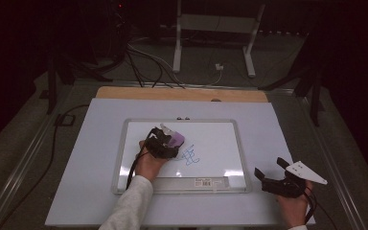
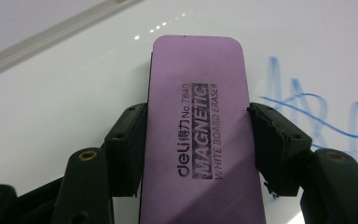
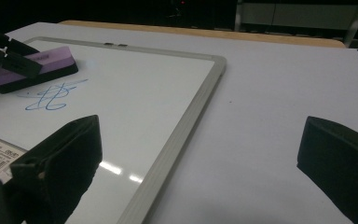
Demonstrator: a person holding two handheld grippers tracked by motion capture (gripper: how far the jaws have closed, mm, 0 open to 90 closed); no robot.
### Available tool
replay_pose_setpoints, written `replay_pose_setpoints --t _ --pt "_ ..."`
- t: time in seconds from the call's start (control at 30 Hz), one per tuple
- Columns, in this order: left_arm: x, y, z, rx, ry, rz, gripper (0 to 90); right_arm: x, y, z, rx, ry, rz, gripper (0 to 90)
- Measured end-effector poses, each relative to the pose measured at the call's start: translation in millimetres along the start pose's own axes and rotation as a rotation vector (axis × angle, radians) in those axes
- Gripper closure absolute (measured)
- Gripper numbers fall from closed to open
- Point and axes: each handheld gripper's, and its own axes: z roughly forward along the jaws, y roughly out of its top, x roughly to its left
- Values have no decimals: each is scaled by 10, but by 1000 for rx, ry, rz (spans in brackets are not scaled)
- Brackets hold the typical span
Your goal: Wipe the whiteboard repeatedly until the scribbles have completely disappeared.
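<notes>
A silver-framed whiteboard (image 1: pixel 120 143) lies on the white table, with a blue scribble (image 1: pixel 190 156) near its middle. My left gripper (image 1: pixel 167 141) is shut on a purple magnetic eraser (image 2: pixel 198 126), which rests flat on the board just left of the scribble (image 2: pixel 307 112). The right gripper view has the eraser (image 3: pixel 37 67) and scribble (image 3: pixel 51 95) at its far left. My right gripper (image 1: pixel 270 168) hovers open over the table off the board's right front corner, nothing between its jaws.
The whiteboard frame (image 3: pixel 186 121) runs diagonally through the right gripper view. A barcode label (image 1: pixel 210 182) sits on the board's front tray. A wooden edge (image 1: pixel 182 93) lies behind the table; cables and stand legs (image 1: pixel 177 43) are on the floor beyond.
</notes>
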Motion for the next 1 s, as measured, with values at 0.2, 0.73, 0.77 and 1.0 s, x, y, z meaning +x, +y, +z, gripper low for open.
replay_pose_setpoints --t 0.2,0.73,0.77,1.0 --pt "-206 32 20 -1 -56 83 419 5 0 3 1 0 -1 0" --pt "-72 93 68 10 10 23 419 -7 -1 3 0 -2 1 0" --pt "-72 93 68 10 10 23 419 -5 -2 6 2 -1 2 0" --pt "-404 135 103 5 -79 104 419 0 -2 7 2 -1 1 0"
